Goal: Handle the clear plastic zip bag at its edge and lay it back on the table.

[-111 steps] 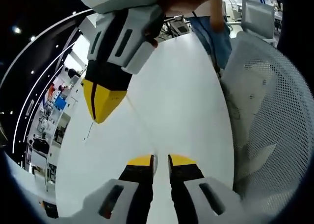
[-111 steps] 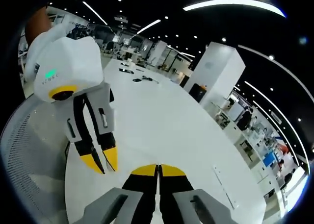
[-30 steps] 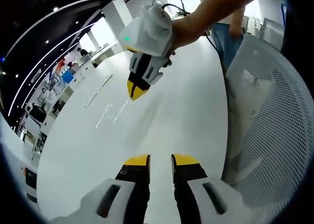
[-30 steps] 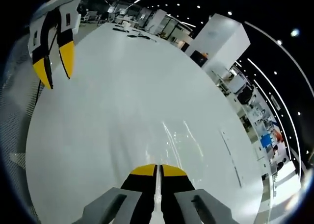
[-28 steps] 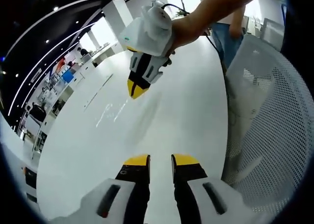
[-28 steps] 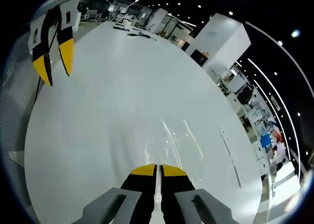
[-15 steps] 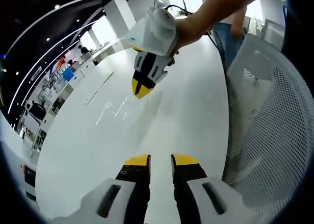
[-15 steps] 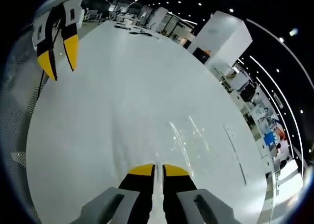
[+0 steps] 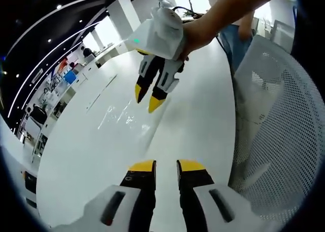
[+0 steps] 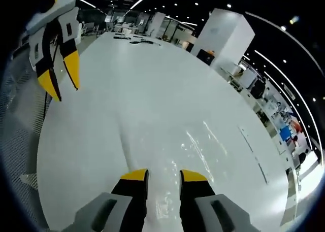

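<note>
The clear zip bag [image 10: 195, 148] lies flat on the white table [image 10: 147, 85], showing only as glints and a faint edge just past my right gripper [image 10: 164, 175]. That gripper is open, its yellow tips spread with nothing between them. In the left gripper view the right gripper [image 9: 146, 98] hangs open a little above the bag [image 9: 124, 119], held by a hand. My left gripper [image 9: 166, 166] is open and holds nothing, low over the table on the near side. It also appears at the upper left of the right gripper view [image 10: 62, 82], off to the side of the bag.
A white mesh chair [image 9: 277, 120] stands close along the table's edge beside my left gripper. A person in jeans [image 9: 231, 36] stands at the table's far end. Small dark items [image 10: 137, 40] lie far down the table. A thin slot [image 10: 254, 148] runs in the tabletop beyond the bag.
My right gripper was shut on the bag's edge and has now opened, leaving the bag flat on the table. The left gripper has stayed open and nearly still.
</note>
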Motion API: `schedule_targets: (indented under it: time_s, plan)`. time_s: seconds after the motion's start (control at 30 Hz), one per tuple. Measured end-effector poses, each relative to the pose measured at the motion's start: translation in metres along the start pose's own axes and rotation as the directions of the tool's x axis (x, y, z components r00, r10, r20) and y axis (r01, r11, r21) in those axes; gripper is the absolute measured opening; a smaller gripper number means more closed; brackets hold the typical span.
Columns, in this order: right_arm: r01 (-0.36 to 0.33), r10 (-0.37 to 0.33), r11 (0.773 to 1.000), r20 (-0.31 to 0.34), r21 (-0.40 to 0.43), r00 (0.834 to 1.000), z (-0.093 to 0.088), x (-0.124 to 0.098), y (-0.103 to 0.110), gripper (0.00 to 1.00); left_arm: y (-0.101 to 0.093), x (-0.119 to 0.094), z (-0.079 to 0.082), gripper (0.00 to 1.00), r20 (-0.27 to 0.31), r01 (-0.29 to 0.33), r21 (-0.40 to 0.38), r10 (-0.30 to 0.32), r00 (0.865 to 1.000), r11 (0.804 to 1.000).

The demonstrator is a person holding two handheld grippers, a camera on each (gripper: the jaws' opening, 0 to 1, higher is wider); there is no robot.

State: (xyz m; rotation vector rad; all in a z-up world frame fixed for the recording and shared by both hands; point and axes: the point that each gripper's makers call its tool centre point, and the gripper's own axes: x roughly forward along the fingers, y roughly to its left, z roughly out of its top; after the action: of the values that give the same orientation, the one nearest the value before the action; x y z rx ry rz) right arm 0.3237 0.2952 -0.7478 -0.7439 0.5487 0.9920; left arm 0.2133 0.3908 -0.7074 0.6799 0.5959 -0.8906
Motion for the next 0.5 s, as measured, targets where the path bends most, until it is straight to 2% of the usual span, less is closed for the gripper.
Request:
schedule_targets:
  time_s: [0.1, 0.2, 0.33, 0.5]
  plan:
    - [-0.007, 0.007, 1.0, 0.01, 0.029, 1.0, 0.0, -0.001, 0.0, 0.3, -0.001, 0.0, 0.0, 0.14, -0.001, 0.001, 0.0, -0.001, 1.0, 1.0]
    - [0.005, -0.005, 1.0, 0.02, 0.003, 1.0, -0.002, -0.002, -0.002, 0.3, -0.001, 0.0, -0.001, 0.14, 0.001, 0.0, -0.003, 0.0, 1.0, 1.0]
    - [0.007, -0.007, 1.0, 0.03, 0.018, 1.0, -0.002, -0.008, -0.002, 0.33, -0.001, 0.0, 0.001, 0.13, 0.003, 0.002, -0.009, -0.002, 1.0, 1.0]
    - [0.019, -0.024, 0.997, 0.057, 0.077, 0.998, -0.001, -0.015, -0.004, 0.37, -0.001, -0.001, 0.004, 0.13, 0.014, 0.0, -0.034, 0.001, 1.0, 0.999]
